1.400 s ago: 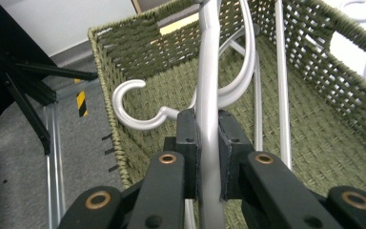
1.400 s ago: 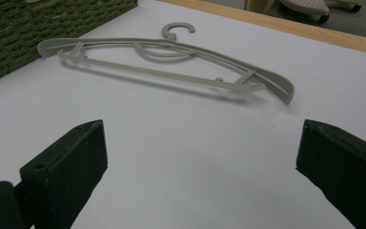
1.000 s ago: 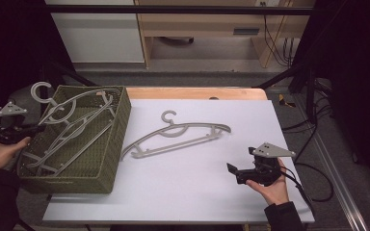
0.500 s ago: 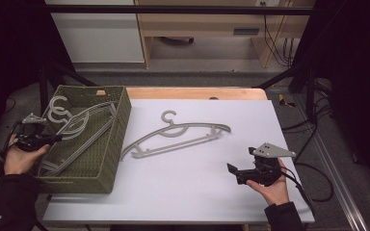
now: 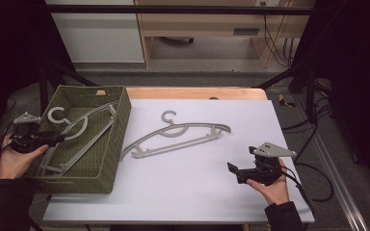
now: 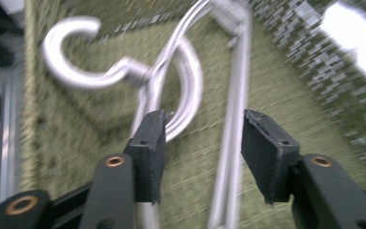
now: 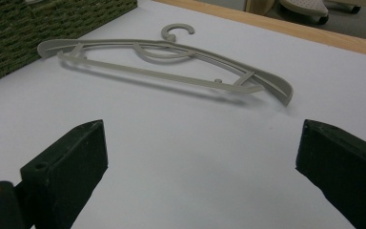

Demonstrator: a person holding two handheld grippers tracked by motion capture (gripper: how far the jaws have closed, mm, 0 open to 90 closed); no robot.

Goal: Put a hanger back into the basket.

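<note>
So at the left of the high view the left gripper [image 5: 53, 140] sits over the near-left wall of the green woven basket [image 5: 118, 126], pointing into it. A grey plastic hanger [image 5: 79, 127] lies inside that basket, hook toward the upper left of the frame and its bars running down toward the basket's lower left corner. The jaws have just been opening. In the left gripper view they stand apart, and one thin bar of the hanger [image 6: 233, 143] runs up through the gap between them without either pad pressing on it, so nothing's actually gripped. That view is pretty blurry, but the hook [image 6: 71, 57] is clear enough in the upper left.

A second grey hanger [image 5: 178, 137] lies flat on the white table top [image 5: 183, 192] in the middle of the high view, just right of the basket, hook pointing up the frame.

The right gripper [image 5: 233, 172] is in the lower right, held by a hand just above the table top, well apart from that hanger. In the right gripper view its jaws are spread wide with only bare table between them, and the second hanger [image 7: 171, 62] lies across the top of the frame.
</note>
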